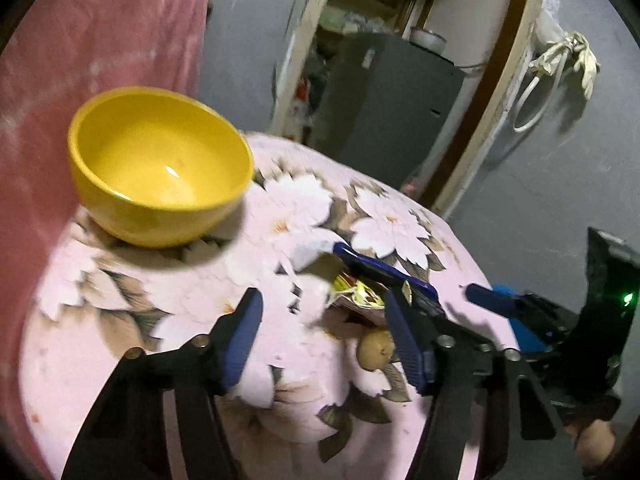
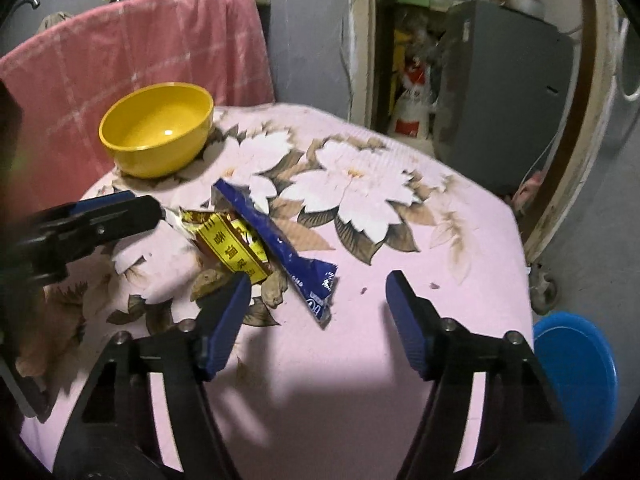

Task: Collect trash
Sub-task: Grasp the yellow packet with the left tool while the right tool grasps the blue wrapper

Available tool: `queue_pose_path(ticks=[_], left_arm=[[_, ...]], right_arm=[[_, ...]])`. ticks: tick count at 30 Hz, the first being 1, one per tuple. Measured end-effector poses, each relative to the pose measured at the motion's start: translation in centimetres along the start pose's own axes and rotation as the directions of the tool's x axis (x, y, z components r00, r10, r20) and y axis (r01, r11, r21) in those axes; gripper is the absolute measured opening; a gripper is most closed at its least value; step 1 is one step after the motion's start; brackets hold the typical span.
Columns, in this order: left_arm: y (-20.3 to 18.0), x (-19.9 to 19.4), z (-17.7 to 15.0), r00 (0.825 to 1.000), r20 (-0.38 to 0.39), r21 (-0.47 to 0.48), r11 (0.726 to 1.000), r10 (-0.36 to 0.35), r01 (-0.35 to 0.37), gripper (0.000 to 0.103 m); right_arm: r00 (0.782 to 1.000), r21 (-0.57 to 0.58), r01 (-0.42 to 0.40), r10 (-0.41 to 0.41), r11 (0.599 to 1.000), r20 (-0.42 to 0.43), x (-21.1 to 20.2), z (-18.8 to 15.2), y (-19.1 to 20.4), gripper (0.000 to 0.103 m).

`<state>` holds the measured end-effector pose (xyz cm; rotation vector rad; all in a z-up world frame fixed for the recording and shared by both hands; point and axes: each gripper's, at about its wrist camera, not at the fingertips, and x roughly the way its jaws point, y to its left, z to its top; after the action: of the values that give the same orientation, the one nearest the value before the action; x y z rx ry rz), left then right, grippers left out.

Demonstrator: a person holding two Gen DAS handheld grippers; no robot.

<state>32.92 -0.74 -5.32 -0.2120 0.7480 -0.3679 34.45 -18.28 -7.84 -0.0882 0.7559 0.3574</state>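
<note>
We note the worktop (image 2: 460, 280) first, draped in a pink cloth printed with large pale flowers; the cloth gives a soft, slightly uneven bed, so flat litter lies loosely on it. Behind its far left edge a pink towel (image 2: 132, 40) hangs over some support, likely just parked there and no part of the job. On the far left of the worktop stands a yellow bowl (image 2: 160, 128), upright and empty, well apart from the litter; we judge it a possible receptacle, though a blue round thing (image 2: 576, 388) low at the near right, off the worktop, could serve as well. The trash sits in one cluster left of centre: a long blue wrapper (image 2: 276, 240) lying diagonally, its near end crumpled, overlapping a yellow-and-red packet (image 2: 232, 248); brown scraps (image 2: 274, 290) lie just beside the packet's near edge, and a small round tan thing (image 1: 374, 350) shows in the left wrist view. Nothing is collected yet. The right hand-held gripper (image 2: 318, 320) hovers with its jaws apart and empty, the blue wrapper's crumpled end just beyond them, so that end looks the aimed-at hold. The left hand-held gripper (image 1: 328, 344) comes in from the left, jaws likewise apart and gripping nothing, the packet's torn end near its tips, which suggests one piece per hand.
</note>
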Motion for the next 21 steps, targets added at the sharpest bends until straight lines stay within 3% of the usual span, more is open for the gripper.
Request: queue_pose_path(ticks=[4, 8, 11, 15, 19, 21], left_arm=[[0.4, 0.9, 0.5, 0.998, -0.042, -0.040, 0.998, -0.051, 0.049, 0.049], [0.3, 1.8, 0.5, 0.994, -0.098, -0.049, 0.997, -0.056, 0.051, 0.036], [0.5, 2.7, 0.0, 0.985, -0.164, -0.055, 0.997, -0.063, 0.055, 0.036], [0.1, 2.6, -0.3, 0.984, -0.172, -0.025, 0.999, -0.042, 0.038, 0.036], [-0.4, 2.5, -0.4, 0.980, -0.193, 0.001, 0.999, -0.043, 0.044, 0.027], [-0.4, 2.5, -0.4, 0.977, -0.205, -0.010, 0.998, -0.064, 0.064, 0.020]], right_arm=[[0.999, -0.016, -0.004, 0.003, 1.000, -0.032, 1.1, 0.4, 0.0, 0.067], [0.998, -0.015, -0.017, 0.016, 1.000, -0.054, 2.0, 0.7, -0.3, 0.060], [0.997, -0.018, -0.025, 0.024, 1.000, -0.070, 2.5, 0.7, -0.4, 0.053], [0.996, -0.014, -0.036, 0.034, 0.999, -0.081, 2.9, 0.6, -0.5, 0.047], [0.995, -0.004, -0.047, 0.046, 0.999, -0.086, 2.9, 0.5, -0.8, 0.028], [0.995, -0.001, -0.053, 0.053, 0.999, -0.084, 2.9, 0.5, -0.9, 0.024]])
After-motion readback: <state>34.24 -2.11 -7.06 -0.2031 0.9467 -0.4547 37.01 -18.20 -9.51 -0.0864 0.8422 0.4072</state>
